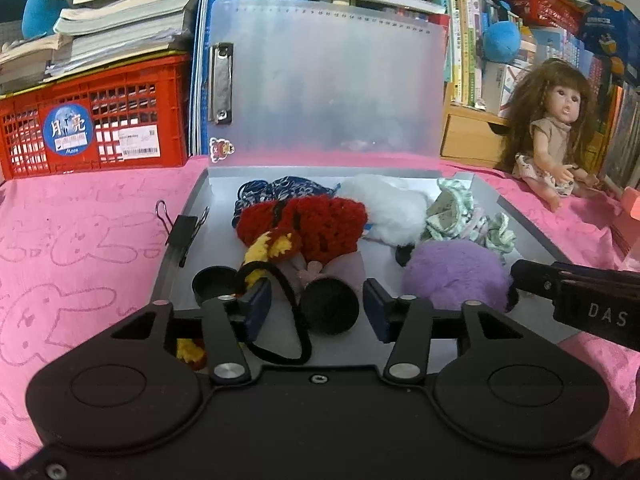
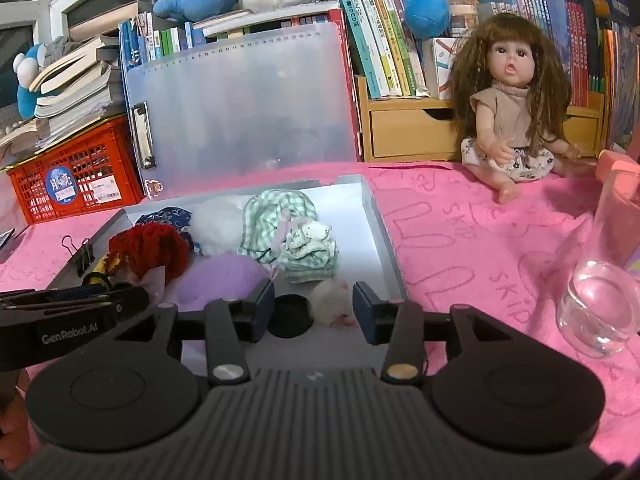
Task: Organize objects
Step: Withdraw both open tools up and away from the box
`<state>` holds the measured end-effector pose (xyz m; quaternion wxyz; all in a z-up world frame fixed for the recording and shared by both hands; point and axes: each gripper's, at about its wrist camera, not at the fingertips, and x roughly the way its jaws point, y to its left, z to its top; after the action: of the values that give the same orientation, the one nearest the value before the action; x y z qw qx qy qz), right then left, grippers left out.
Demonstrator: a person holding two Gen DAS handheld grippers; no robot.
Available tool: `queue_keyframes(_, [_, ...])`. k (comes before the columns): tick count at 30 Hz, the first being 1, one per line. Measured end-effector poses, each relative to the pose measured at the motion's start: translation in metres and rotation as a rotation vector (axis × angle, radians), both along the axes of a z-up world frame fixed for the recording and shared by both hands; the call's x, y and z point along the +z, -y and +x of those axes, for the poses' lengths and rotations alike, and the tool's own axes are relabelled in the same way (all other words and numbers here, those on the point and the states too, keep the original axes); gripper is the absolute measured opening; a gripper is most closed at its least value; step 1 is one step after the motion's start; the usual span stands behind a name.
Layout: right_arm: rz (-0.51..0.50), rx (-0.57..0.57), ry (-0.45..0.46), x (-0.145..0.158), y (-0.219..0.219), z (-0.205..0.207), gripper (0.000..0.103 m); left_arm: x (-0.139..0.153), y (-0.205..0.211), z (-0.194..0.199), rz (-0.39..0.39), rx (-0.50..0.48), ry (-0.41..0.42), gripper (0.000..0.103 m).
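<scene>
The left gripper (image 1: 316,304) is wide and empty; the black hair tie (image 1: 288,320) lies just below it, long axis pointing away. The right gripper (image 2: 314,308), also wide, is farther.

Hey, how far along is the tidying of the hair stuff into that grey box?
Done: the red scrunchie, purple pom-pom and green checked scrunchie lie in the open box. In hand: nothing; left gripper and right gripper are open. Left: the lid still stands open.

Frosted plastic lid (image 1: 328,80), fuzzy purple pompom (image 1: 454,276), knitted red scrunchie (image 1: 320,224)
</scene>
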<state>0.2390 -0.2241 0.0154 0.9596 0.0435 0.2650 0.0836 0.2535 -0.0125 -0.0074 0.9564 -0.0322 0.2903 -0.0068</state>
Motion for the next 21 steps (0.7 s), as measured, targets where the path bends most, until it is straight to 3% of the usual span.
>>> queue_keyframes(8, [0.021,-0.003,0.023,0.008,0.004,-0.008,0.072,0.013,0.000,-0.006,0.004,0.000,0.028,0.077])
queue_keyframes(16, [0.037,-0.003,0.054,0.017,0.008,-0.018,0.085,0.023,-0.002,-0.013,0.001,0.002,0.054,0.092])
queue_keyframes(21, [0.063,-0.015,0.048,0.018,0.013,-0.021,0.088,0.029,-0.006,-0.018,-0.011,0.014,0.067,0.101])
